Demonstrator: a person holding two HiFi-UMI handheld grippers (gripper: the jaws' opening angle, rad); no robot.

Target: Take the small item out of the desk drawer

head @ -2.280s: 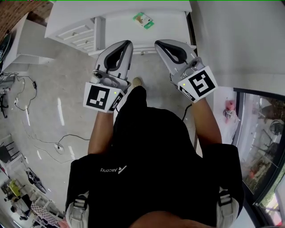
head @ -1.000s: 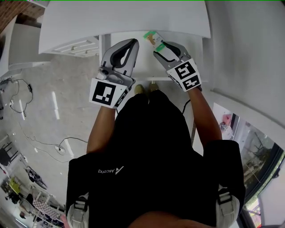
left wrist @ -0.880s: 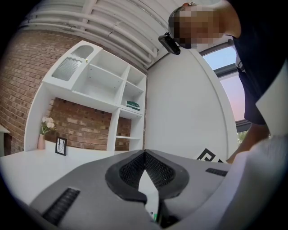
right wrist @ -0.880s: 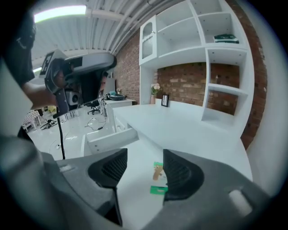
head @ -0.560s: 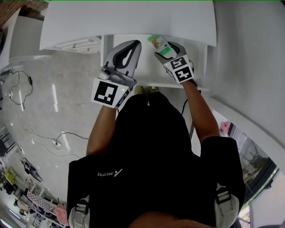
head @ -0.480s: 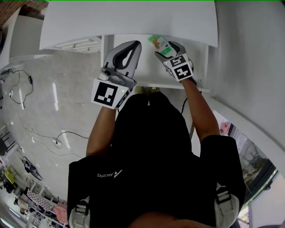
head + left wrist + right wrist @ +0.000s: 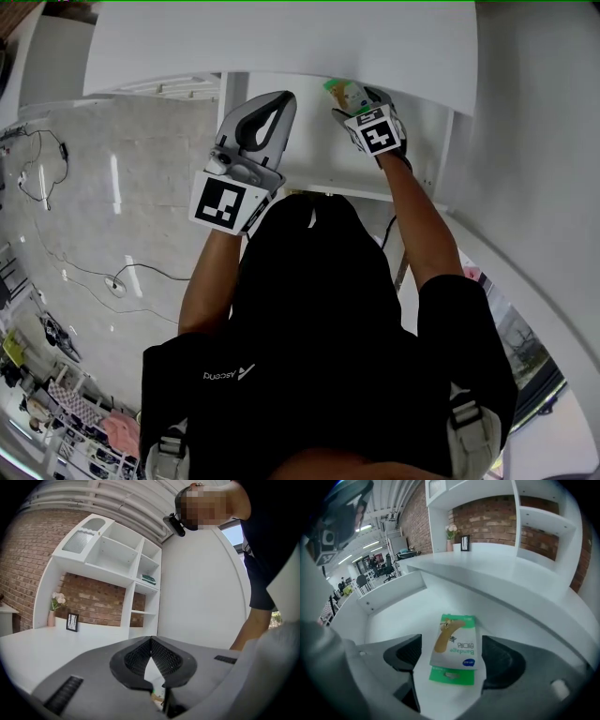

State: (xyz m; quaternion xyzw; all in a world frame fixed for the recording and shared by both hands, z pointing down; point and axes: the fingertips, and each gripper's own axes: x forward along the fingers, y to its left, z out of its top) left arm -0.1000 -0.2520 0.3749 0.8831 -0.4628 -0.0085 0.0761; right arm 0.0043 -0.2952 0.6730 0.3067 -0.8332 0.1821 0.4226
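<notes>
The small item is a flat green and white bandage packet (image 7: 456, 644) lying on the white floor of the open desk drawer (image 7: 401, 620). In the head view the packet (image 7: 343, 93) shows just under the desk top's edge. My right gripper (image 7: 455, 662) reaches into the drawer with its jaws opening. The packet lies between the two dark pads (image 7: 408, 651), and neither pad presses on it. In the head view the right gripper (image 7: 357, 100) points down at the packet. My left gripper (image 7: 280, 101) hovers left of it over the drawer's front, shut and empty, as its own view (image 7: 151, 642) confirms.
The white desk top (image 7: 281, 42) overhangs the drawer's back. A white shelf unit (image 7: 117, 559) stands against a brick wall behind the desk, with a vase (image 7: 50, 616) and a small frame (image 7: 71, 621) on the top. Cables (image 7: 112, 281) lie on the floor at left.
The right gripper has gone forward and down into the drawer until its jaws sit on either side of the packet. The left gripper has stayed about where it was.
</notes>
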